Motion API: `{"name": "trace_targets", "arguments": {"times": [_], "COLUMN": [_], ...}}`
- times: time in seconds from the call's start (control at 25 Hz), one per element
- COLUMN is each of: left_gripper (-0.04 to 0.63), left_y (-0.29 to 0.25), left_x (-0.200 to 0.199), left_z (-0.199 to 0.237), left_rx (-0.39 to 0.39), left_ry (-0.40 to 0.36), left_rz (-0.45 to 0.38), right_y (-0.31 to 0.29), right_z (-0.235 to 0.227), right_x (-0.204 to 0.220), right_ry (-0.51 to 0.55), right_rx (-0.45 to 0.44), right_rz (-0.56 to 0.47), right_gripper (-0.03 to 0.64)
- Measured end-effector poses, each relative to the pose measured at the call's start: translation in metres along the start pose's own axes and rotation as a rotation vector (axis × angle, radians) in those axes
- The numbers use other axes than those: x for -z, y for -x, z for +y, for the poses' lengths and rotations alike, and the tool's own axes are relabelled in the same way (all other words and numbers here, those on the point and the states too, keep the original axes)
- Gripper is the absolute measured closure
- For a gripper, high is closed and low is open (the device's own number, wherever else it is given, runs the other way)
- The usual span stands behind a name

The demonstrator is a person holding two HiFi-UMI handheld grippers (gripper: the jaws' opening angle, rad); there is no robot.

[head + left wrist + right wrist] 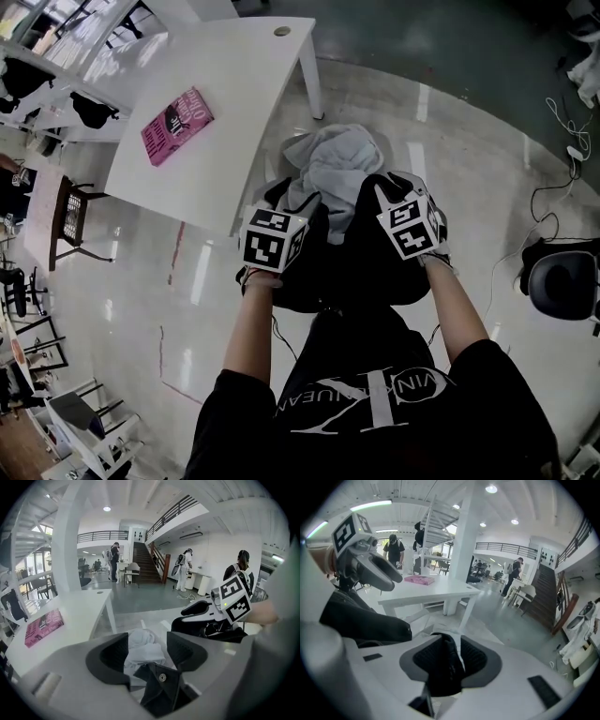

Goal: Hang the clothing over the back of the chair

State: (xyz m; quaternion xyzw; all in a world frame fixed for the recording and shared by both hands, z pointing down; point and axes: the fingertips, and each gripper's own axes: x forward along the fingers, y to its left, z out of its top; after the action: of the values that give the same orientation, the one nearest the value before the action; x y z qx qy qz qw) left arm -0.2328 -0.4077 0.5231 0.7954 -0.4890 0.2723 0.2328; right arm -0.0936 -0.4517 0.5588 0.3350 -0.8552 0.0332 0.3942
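L gripper (pixel 147 649) jaws apart, R gripper (pixel 450 657) clamping garment (pixel 443 679).

Head view. The bench (pixel 234 103) closes off 10 to 12 o'clock, its leg (pixel 311 84) standing just beyond the heaped clothing (pixel 333 159) at centre. Bare floor (pixel 469 141) gives open passage from 1 to 3 o'clock, bounded by cables (pixel 572 150) and a black seat (pixel 562 281).

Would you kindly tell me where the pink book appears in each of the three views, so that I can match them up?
Head view: the pink book lies upper left, on the white table.
Left gripper view: the book is at the far left, below mid-height, on that table.
Right gripper view: the book is small, left of centre, on the tabletop.
Shared landmark: the white table under it.
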Motion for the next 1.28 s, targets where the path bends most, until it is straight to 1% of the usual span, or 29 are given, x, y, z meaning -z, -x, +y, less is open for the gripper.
{"name": "trace_targets", "arguments": {"times": [0.04,0.2,0.32,0.4,0.44,0.52,0.64,0.76,1.0,1.16,1.28], "left_gripper": [0.33,0.331,0.336,0.357,0.384,0.444,0.522,0.578,0.583,0.583,0.584], "left_y": [0.001,0.008,0.014,0.019,0.022,0.027,0.035,0.045,0.068,0.092,0.11], "left_x": [0.002,0.007,0.008,0.008,0.008,0.007,0.005,0.002,-0.001,-0.003,0.0], "left_z": [-0.002,-0.006,-0.008,-0.008,-0.007,-0.007,-0.007,-0.006,-0.006,-0.006,-0.011], "left_rx": [0.004,0.011,0.01,0.003,-0.001,-0.003,-0.009,-0.026,-0.046,-0.112,-0.133], "left_ry": [-0.001,0.004,0.005,0.004,0.003,0.0,-0.008,-0.01,-0.005,-0.034,-0.04], "left_rz": [0.001,-0.005,-0.016,-0.028,-0.036,-0.05,-0.07,-0.101,-0.169,-0.247,-0.303], "right_y": [0.001,0.008,0.016,0.022,0.025,0.033,0.044,0.057,0.085,0.109,0.128], "right_z": [0.001,0.005,0.005,0.004,0.005,0.006,0.011,0.015,0.024,0.029,0.034], "right_x": [-0.001,-0.009,-0.016,-0.021,-0.023,-0.027,-0.034,-0.04,-0.049,-0.052,-0.051], "right_ry": [-0.001,-0.026,-0.028,-0.021,-0.015,-0.004,-0.007,-0.017,-0.047,-0.08,-0.114], "right_rx": [-0.005,-0.009,0.005,0.022,0.027,0.027,0.017,0.02,0.054,0.098,0.126], "right_rz": [0.0,-0.025,-0.045,-0.06,-0.066,-0.076,-0.094,-0.117,-0.169,-0.217,-0.25], "right_gripper": [0.524,0.518,0.517,0.517,0.518,0.555,0.578,0.592,0.603,0.603,0.603]}}
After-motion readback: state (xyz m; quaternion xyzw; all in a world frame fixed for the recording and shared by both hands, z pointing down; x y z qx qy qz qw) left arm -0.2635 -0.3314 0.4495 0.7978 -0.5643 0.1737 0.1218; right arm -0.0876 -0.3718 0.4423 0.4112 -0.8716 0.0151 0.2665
